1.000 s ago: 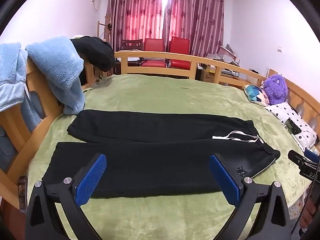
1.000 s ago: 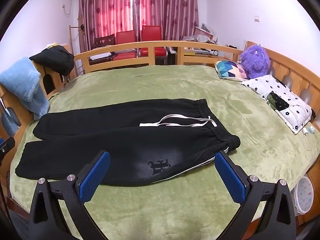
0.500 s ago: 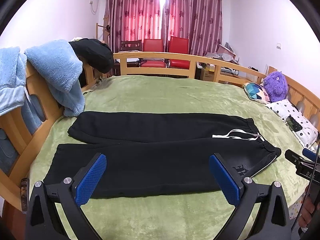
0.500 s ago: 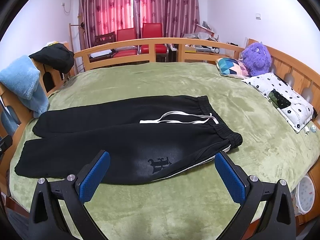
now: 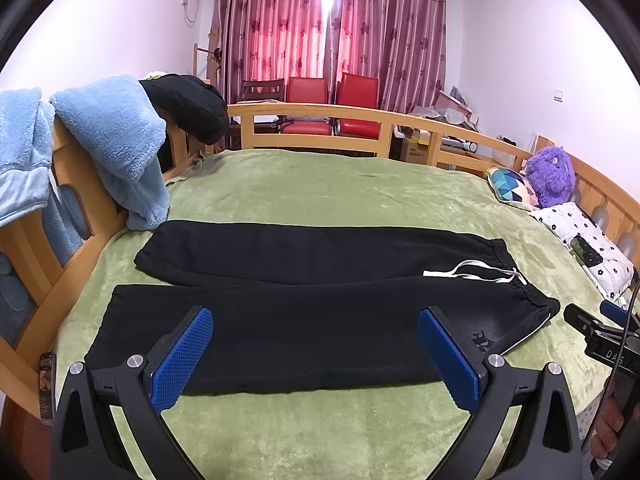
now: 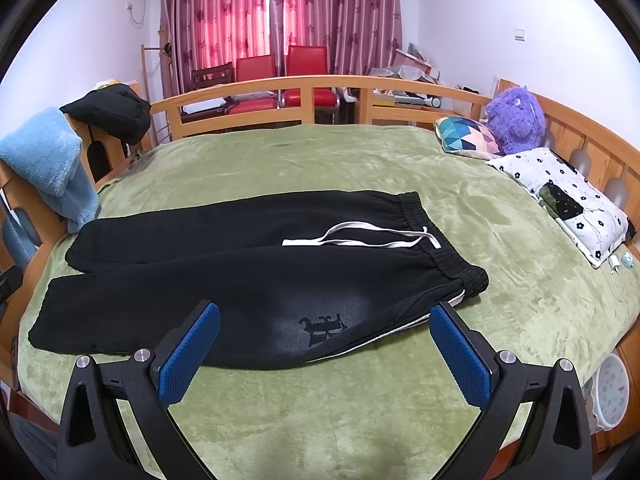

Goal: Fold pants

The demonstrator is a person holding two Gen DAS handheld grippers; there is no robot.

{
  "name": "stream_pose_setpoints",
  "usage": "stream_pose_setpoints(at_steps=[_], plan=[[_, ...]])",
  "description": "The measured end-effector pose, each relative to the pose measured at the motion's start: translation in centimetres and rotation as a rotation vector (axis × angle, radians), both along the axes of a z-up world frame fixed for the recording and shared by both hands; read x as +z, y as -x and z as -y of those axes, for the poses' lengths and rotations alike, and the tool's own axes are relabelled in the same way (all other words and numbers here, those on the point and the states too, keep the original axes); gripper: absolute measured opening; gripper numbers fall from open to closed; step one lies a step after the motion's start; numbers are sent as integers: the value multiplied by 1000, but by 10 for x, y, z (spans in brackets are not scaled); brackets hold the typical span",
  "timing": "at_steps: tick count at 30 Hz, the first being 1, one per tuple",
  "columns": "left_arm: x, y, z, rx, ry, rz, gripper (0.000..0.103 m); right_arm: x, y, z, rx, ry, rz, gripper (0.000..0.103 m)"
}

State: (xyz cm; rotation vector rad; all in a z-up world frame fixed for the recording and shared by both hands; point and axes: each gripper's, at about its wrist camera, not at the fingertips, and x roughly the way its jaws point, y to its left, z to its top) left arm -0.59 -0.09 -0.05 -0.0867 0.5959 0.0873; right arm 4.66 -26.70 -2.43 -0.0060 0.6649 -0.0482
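Black pants (image 5: 312,320) lie flat on the green bed cover (image 5: 320,196), legs side by side pointing left, waistband with a white drawstring (image 5: 476,274) at the right. They also show in the right wrist view (image 6: 248,272), with the drawstring (image 6: 360,238) and a dark logo (image 6: 324,328) on the near leg. My left gripper (image 5: 314,354) is open and empty, above the near edge of the near leg. My right gripper (image 6: 324,348) is open and empty, above the near edge by the logo. Its tip (image 5: 600,340) shows in the left wrist view.
A wooden bed rail (image 5: 360,116) runs around the bed. Light blue fleece (image 5: 120,148) and a dark garment (image 5: 188,108) hang over the left rail. A patterned cushion (image 6: 468,138), purple plush toy (image 6: 516,120) and floral pillow (image 6: 560,192) lie at right. Red chairs (image 5: 332,100) stand behind.
Both grippers have drawn back and risen slightly, so the pants sit a little farther away in each view. Both stay open. The pants have not moved.
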Motion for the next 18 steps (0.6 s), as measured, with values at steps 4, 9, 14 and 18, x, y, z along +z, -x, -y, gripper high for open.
stream_pose_setpoints(at_steps=[4,9,14,18], plan=[[0,1,0,-4,4,2,103,-1,1,-5,4,15,6,103],[-1,1,-1,-1,3,-2,103,0,1,-5,5,14,5,103],[0,1,-1,-4,4,0,103,0,1,-5,5,13,5,103],[0,1,-2,-4,6,-4,103,0,1,-7,5,11,9,103]])
